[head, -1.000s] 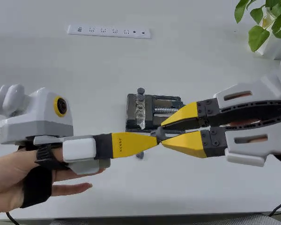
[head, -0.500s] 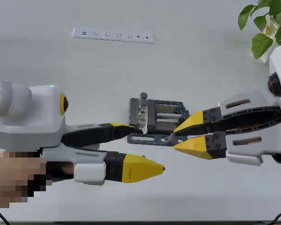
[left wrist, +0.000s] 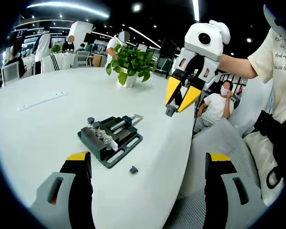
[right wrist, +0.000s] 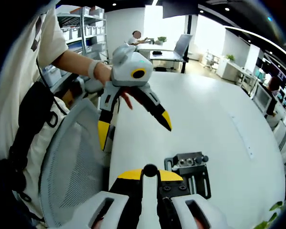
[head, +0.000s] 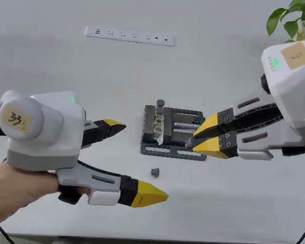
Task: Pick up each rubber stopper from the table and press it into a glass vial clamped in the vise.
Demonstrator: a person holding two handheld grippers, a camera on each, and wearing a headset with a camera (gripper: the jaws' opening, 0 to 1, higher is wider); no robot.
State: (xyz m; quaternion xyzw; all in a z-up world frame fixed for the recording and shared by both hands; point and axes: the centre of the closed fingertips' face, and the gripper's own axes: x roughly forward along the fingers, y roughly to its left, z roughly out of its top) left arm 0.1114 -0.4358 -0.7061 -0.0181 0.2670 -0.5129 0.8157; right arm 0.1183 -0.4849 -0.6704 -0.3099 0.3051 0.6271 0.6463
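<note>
My right gripper (head: 194, 144) hovers just right of the black vise (head: 181, 150), shut on a dark rubber stopper (right wrist: 150, 169) at its yellow tips. The vise clamps glass vials (head: 156, 125); the far vial carries a stopper (head: 160, 103). A loose stopper (head: 155, 172) lies on the white table in front of the vise, also seen as the loose stopper (left wrist: 133, 169). My left gripper (head: 138, 159) is open and holds nothing, left of the vise. In the left gripper view, the right gripper (left wrist: 178, 106) hangs above the table's edge, right of the vise (left wrist: 112, 136).
A white power strip (head: 129, 36) lies at the back of the table. A potted plant (head: 292, 20) stands at the far right corner. A mesh office chair (right wrist: 78, 157) sits by the table's near edge. People stand in the room behind.
The left gripper's tips met the right gripper's at the stopper; it has since opened and drawn back left. The right gripper keeps the stopper and has edged toward the vise.
</note>
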